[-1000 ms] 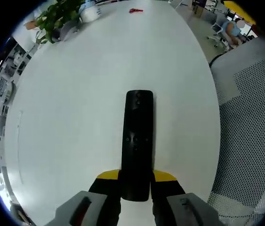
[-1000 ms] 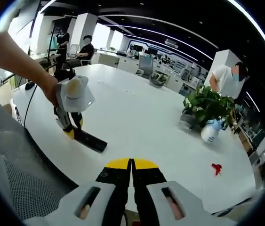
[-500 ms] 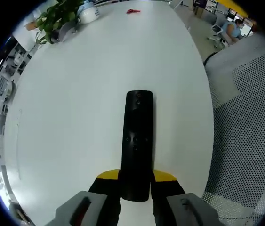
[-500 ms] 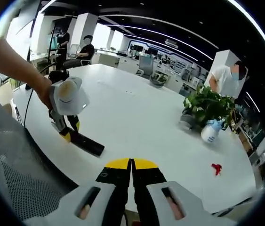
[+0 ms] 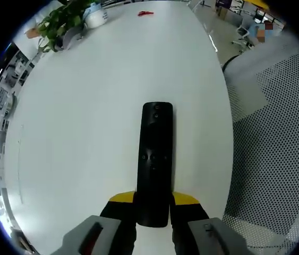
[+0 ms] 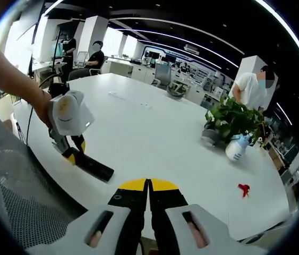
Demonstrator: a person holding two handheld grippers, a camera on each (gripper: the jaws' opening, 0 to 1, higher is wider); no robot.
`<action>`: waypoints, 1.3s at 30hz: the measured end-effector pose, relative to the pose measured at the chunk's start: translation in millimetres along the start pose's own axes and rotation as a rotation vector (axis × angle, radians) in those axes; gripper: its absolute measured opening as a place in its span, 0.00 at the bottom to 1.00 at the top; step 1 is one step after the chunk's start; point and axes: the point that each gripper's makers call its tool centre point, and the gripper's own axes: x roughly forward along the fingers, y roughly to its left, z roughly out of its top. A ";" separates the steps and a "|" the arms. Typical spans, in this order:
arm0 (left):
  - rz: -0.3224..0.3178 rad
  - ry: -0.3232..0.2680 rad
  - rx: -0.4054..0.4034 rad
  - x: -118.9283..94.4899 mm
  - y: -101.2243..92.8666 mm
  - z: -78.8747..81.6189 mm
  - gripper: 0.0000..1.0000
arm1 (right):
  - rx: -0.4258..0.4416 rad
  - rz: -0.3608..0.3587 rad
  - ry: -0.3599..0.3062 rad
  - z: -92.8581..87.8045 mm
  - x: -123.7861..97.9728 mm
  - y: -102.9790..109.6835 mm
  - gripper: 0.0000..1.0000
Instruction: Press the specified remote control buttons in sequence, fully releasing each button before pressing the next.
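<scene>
A long black remote control (image 5: 155,159) is clamped by its near end in my left gripper (image 5: 153,204), buttons facing up, just above the white table (image 5: 85,106). From the right gripper view the same remote (image 6: 94,166) points out of the left gripper (image 6: 69,153), which a person's hand holds near the table's left edge. My right gripper (image 6: 147,194) stands shut with nothing between its yellow-tipped jaws, off to the right of the remote and well apart from it.
A potted plant (image 6: 234,119) and a white spray bottle (image 6: 236,149) stand at the far side, with a small red object (image 6: 244,190) near them. A mesh office chair (image 5: 276,133) sits against the table's edge. People stand and sit in the office behind.
The left gripper with the remote has moved toward the table's edge by the chair. The right gripper has stayed where it was, shut.
</scene>
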 end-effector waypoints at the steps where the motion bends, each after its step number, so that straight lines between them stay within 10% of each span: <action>1: 0.001 0.000 0.003 -0.1 -1.7 0.0 0.23 | 0.000 0.000 -0.001 0.1 -0.2 0.2 0.00; 39: 0.001 -0.259 -0.091 -5.9 -29.1 -4.1 0.24 | -0.001 0.006 0.034 -5.0 0.6 0.2 0.00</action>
